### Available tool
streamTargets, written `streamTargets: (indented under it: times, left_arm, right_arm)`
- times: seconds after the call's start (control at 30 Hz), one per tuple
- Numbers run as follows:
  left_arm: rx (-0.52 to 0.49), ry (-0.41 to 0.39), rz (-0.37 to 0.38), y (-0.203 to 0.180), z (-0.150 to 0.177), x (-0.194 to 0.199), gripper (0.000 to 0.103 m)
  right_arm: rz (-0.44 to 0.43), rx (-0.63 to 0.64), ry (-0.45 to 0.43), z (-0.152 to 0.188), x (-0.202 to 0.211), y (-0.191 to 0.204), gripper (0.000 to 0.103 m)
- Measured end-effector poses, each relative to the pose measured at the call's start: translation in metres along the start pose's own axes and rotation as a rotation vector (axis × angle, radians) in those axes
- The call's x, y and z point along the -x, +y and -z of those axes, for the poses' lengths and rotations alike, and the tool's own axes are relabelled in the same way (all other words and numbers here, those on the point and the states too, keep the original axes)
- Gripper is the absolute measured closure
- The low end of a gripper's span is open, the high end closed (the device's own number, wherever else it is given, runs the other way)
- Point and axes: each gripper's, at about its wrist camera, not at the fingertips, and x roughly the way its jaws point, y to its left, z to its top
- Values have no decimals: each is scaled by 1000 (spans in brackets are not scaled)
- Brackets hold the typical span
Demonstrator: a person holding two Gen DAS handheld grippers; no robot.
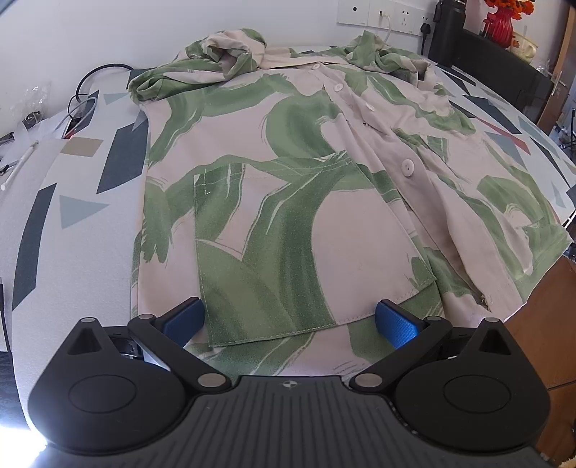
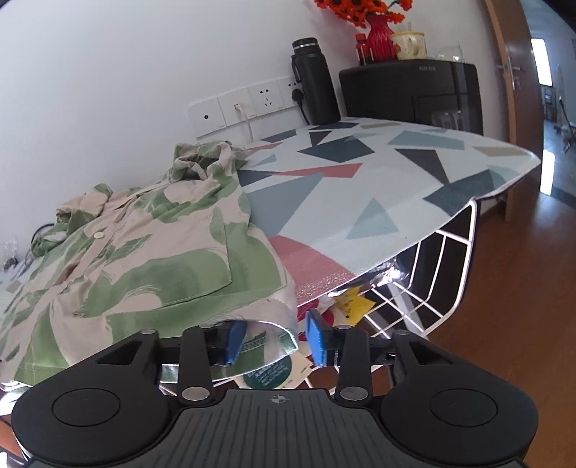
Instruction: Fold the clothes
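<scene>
A cream shirt with green leaf print [image 1: 288, 187] lies buttoned and face up on the patterned ironing board [image 1: 72, 187], collar far, hem near. Its sleeves are bunched at the far end. My left gripper [image 1: 289, 322] is open, its blue pads either side of the lower hem near the patch pocket. In the right wrist view the shirt [image 2: 144, 252] covers the board's left part. My right gripper [image 2: 275, 336] is open around the shirt's hanging hem corner at the board's [image 2: 378, 201] near edge, pads apart from the cloth.
Cables and small tools [image 1: 28, 144] lie left of the board. Wall sockets [image 2: 244, 108], a black flask [image 2: 316, 82], a black appliance [image 2: 414, 93] and a red vase [image 2: 379, 34] stand at the back. A white wire rack [image 2: 432, 266] hangs under the board; wooden floor at right.
</scene>
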Motion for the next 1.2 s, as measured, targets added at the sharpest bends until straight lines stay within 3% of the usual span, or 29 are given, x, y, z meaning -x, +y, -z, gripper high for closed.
streamTargets:
  times: [0.03,0.17,0.27,0.33,0.4,0.7,0.8,0.87,1.03,1.2]
  left_arm:
    - [-1,0,1,0,0,0,0]
    - [-5,10,7,2,-2,-1,0]
    - [1,18,3,2,-3,-2,0]
    - [6,17,0,2,-3,-2,0]
    - [5,17,-1,3,-3,-2,0]
    - [15,46,15,12,1,0,0]
    - [24,58,14,13,3,3,0]
    - [25,63,13,13,2,3,0]
    - [98,18,58,16,-8,13,1]
    - [138,-79,94,20,-35,31,1]
  right_arm:
    - [2,6,-2,-2,1,1,100]
    - [43,73,-75,-22,15,-1,102]
    - [122,12,-129,-44,26,-27,102]
    - [166,-29,-117,-52,25,-47,102]
    - [181,15,-109,-52,24,-54,102]
    - [156,163,-7,-41,17,-51,101]
    - [164,172,49,-38,20,-53,88]
    - [187,149,74,-40,25,-58,69]
    - [210,72,102,-68,45,-71,54]
    - [188,-49,33,-141,66,-68,45]
